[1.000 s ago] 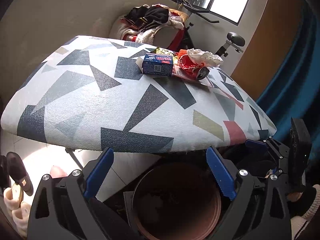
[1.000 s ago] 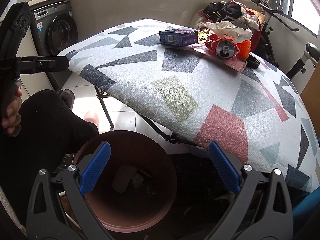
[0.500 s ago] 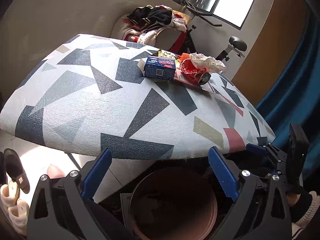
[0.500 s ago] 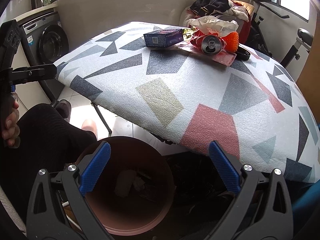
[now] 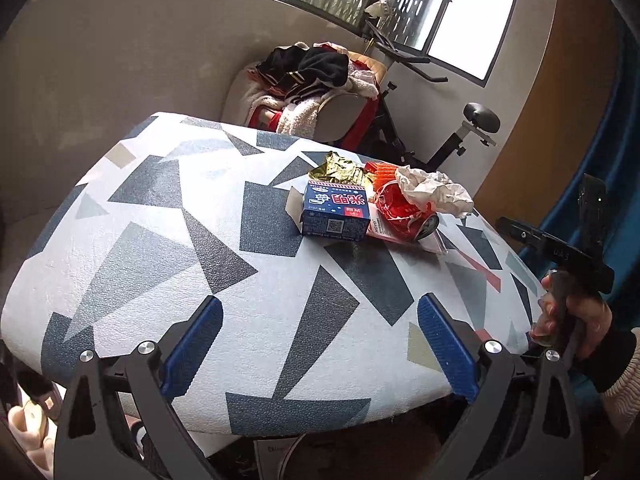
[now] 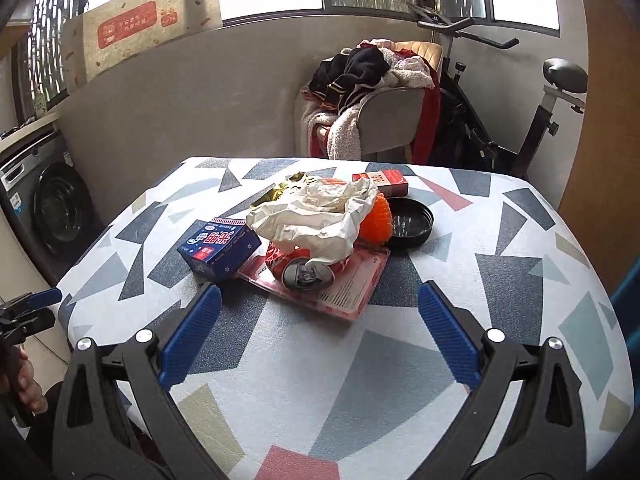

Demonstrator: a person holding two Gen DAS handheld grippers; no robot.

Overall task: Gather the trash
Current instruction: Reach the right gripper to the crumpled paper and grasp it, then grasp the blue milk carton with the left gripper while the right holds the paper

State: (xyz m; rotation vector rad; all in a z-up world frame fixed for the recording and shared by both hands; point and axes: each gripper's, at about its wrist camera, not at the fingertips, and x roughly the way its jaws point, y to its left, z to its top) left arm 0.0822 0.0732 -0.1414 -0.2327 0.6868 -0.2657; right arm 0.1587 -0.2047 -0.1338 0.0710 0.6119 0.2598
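A desk covered in grey, blue and pink triangles fills both views, with the trash heaped near its far middle. Behind it stand a chair piled with clothes and an exercise bike. The left tongs and right tongs both hover over the near part of the desk, jaws spread wide and holding nothing. In the heap, a crumpled white paper lies on a crushed red can, which rests on a pink flat package. A blue carton sits just left of the can. A black lid, an orange netted ball, gold foil and a small red box lie behind.
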